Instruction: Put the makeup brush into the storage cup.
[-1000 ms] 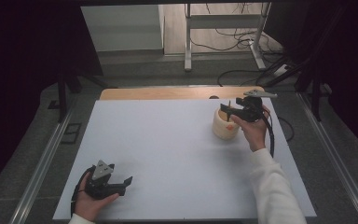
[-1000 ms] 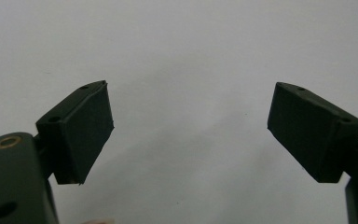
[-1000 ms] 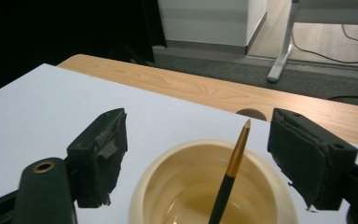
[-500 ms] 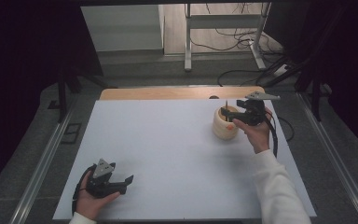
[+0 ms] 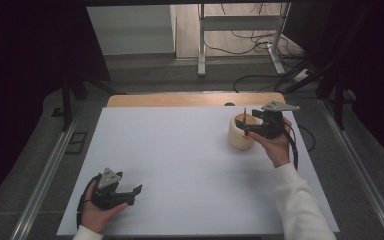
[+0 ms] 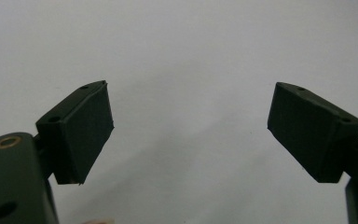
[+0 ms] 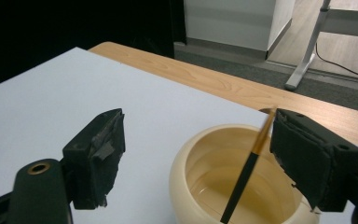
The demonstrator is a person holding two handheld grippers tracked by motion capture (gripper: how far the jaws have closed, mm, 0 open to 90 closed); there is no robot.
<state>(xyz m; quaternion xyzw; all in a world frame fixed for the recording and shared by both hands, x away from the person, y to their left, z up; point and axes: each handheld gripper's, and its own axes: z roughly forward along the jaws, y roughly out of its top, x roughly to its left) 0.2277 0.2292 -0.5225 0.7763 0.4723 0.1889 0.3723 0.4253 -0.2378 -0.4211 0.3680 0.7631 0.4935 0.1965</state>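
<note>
A white-topped wooden table [image 5: 190, 100] stands on grey floor [image 5: 45, 150] (dark curtains flank it).

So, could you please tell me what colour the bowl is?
The bowl is cream, clearest in the right gripper view.

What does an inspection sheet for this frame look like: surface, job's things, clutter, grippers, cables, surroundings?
Surface: white tabletop, wooden strip along its far edge.
Job's things: cream bowl; a dark stick with a tan tip leans inside it.
Clutter: nothing seen.
Grippers: left hand-held gripper open over bare tabletop; right hand-held gripper open around the bowl, one jaw beside the stick.
Cables: black cable trails from the right hand-held gripper; loose cables on the floor.
Surroundings: metal frame leg, dark curtains.
</note>
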